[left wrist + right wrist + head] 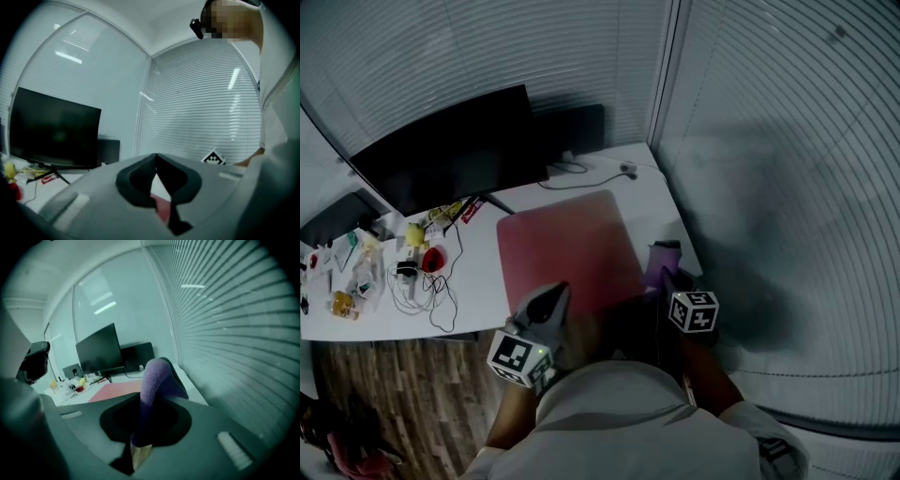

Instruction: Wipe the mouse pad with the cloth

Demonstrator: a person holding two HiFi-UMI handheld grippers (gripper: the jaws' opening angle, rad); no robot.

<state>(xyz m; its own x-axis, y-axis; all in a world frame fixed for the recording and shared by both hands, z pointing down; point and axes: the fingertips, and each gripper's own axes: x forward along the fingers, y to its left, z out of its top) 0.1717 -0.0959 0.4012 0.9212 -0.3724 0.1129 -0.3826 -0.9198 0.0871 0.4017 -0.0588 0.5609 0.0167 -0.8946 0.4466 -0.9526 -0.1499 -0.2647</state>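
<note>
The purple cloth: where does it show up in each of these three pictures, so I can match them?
Head view: purple cloth lower right of centre, at the near right corner of the pink mouse pad.
Left gripper view: not in it.
Right gripper view: dead centre, clamped in the right hand-held gripper.
Shared landmark: the black monitor.

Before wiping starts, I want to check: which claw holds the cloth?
The right claw: its jaws are shut on the purple cloth. The left claw has its jaws together with nothing between them.
</note>
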